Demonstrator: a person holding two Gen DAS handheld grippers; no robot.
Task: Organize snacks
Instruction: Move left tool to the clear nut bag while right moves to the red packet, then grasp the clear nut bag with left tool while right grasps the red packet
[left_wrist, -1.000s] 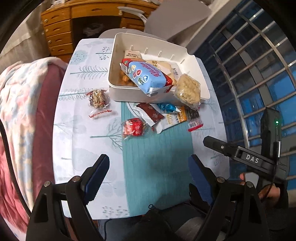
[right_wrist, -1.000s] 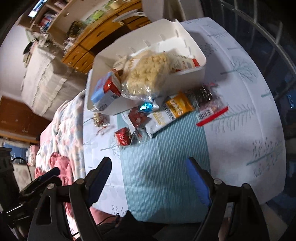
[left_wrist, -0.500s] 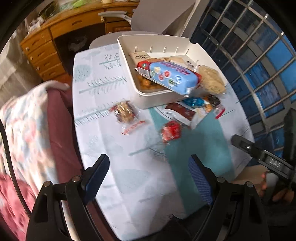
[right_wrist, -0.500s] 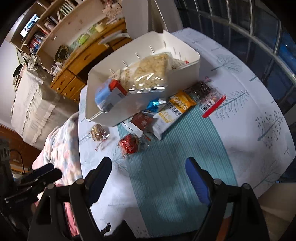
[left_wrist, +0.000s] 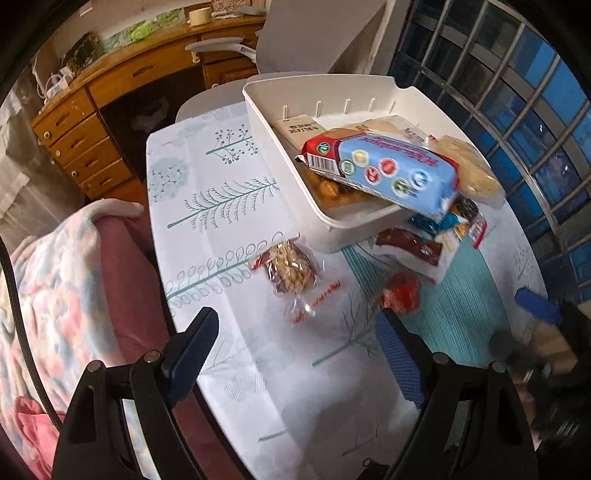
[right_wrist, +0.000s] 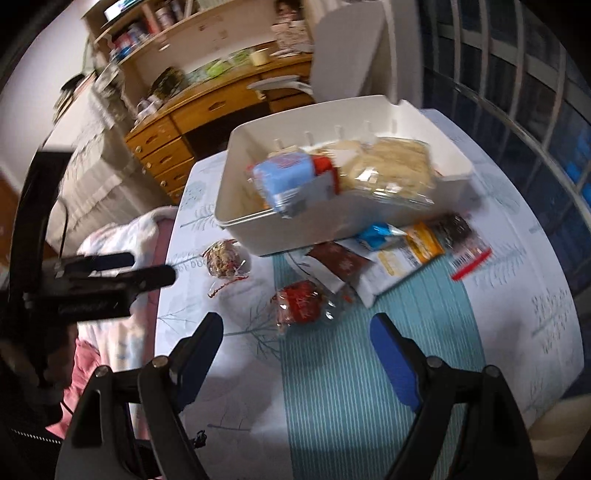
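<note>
Overhead, both grippers hang released above the snack table.
Left gripper (left_wrist: 291, 354) and right gripper (right_wrist: 295, 350) grasp nothing; nut packet (left_wrist: 291, 267) lies beside the white bin (left_wrist: 273, 155).

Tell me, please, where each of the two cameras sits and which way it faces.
Left wrist: on the left gripper, angled down over the table's bed-side edge at the nut snack and white bin; its open fingers show.
Right wrist: on the right gripper, angled down at the red snack; its open fingers show.
Shared: bin, nut snack, red snack, and each sees the other gripper at its edge.
</note>
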